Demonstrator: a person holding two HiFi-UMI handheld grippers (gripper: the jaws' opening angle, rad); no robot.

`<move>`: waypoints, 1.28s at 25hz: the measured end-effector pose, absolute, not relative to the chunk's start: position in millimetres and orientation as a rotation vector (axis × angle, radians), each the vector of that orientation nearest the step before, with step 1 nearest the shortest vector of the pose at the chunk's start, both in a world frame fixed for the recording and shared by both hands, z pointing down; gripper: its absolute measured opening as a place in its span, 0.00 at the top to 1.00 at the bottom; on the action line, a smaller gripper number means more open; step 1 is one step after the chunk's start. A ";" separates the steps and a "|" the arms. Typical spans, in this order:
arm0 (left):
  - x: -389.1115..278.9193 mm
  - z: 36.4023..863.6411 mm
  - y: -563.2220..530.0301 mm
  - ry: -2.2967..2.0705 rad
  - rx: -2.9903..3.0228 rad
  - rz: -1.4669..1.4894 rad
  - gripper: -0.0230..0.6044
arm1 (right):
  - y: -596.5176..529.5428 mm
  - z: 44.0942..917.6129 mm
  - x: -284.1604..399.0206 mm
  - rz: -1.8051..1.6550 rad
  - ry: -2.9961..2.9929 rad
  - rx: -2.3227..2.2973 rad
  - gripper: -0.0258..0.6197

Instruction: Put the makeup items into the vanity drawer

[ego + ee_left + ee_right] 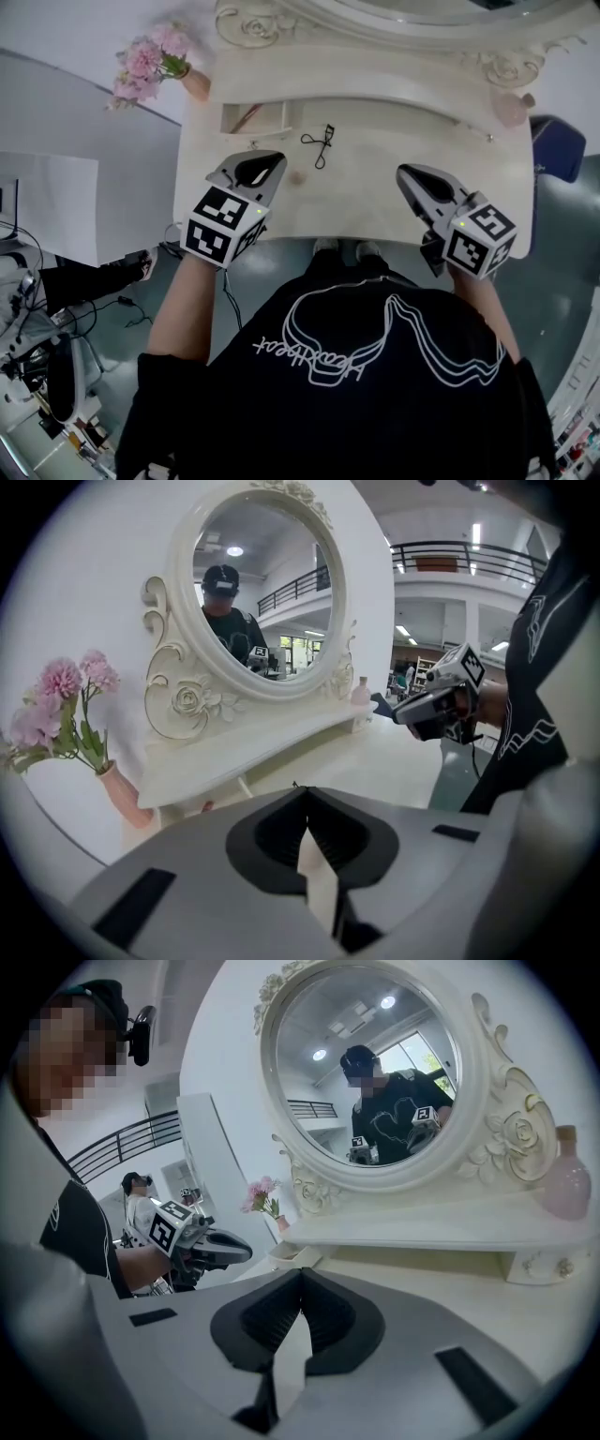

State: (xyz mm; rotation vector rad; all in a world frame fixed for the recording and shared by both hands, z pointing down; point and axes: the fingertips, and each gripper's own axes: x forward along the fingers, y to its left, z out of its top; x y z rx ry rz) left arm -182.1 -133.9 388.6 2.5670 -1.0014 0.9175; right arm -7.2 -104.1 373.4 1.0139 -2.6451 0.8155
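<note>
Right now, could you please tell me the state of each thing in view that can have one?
Left gripper: fingers shut, nothing between them.
Right gripper: fingers shut, nothing between them.
Vanity drawer: open.
Eyelash curler: lying on the tabletop, outside the drawer.
Pink bottle: upright on the shelf.
Flower vase: upright.

Left tongs (pixel 274 159) and right tongs (pixel 405 172) both closed, seemingly empty, held apart.
</note>
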 end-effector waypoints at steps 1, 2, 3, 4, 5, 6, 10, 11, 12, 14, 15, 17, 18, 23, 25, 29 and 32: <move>-180.1 386.4 -129.8 -1.020 2.554 0.886 0.96 | -103.5 373.8 -5.8 0.820 -2.648 1.008 0.95; -178.6 384.3 -125.8 -1.042 2.537 0.849 0.96 | -102.7 374.2 -4.7 0.825 -2.650 1.002 0.95; -177.1 382.3 -121.7 -1.063 2.517 0.801 0.96 | -101.9 374.5 -4.0 0.831 -2.653 0.993 0.95; -175.3 379.9 -117.8 -1.079 2.497 0.740 0.96 | -101.0 374.7 -3.7 0.836 -2.657 0.982 0.95; -173.0 377.0 -113.9 -1.087 2.477 0.666 0.96 | -100.2 375.2 -3.4 0.841 -2.660 0.970 0.95; -170.7 373.7 -110.2 -1.090 2.459 0.585 0.96 | -99.5 375.9 -3.3 0.846 -2.663 0.959 0.95; -168.7 369.4 -99.5 -1.130 2.393 0.361 0.96 | -99.2 377.4 -2.4 0.852 -2.686 0.915 0.95; -169.3 372.2 -97.7 -1.145 2.377 0.345 0.96 | -99.3 377.6 -2.1 0.853 -2.692 0.904 0.95; -169.5 376.1 -96.3 -1.158 2.363 0.338 0.96 | -99.3 378.1 -1.8 0.854 -2.695 0.893 0.95; -169.0 384.9 -94.7 -1.178 2.343 0.337 0.92 | -98.8 380.7 -0.7 0.852 -2.691 0.877 0.95; -168.6 389.7 -95.0 -1.186 2.337 0.338 0.81 | -98.6 382.3 0.0 0.851 -2.687 0.871 0.95; -169.1 398.7 -97.8 -1.222 2.330 0.343 0.63 | -99.0 384.5 2.7 0.854 -2.686 0.862 0.95; -169.5 403.3 -99.3 -1.248 2.335 0.355 0.59 | -99.2 384.9 4.8 0.859 -2.690 0.861 0.95; -166.6 442.1 -105.1 -1.285 2.331 0.528 0.48 | -99.3 390.4 20.7 0.903 -2.684 0.893 0.95; -167.4 462.6 -107.3 -1.285 2.304 0.617 0.47 | -98.6 393.1 27.0 0.908 -2.671 0.907 0.95; -173.6 492.7 -114.9 -1.317 2.271 0.762 0.52 | -95.7 395.7 35.3 0.914 -2.655 0.935 0.95; -176.4 503.3 -121.6 -1.342 2.250 0.788 0.58 | -92.9 399.2 38.7 0.922 -2.641 0.952 0.95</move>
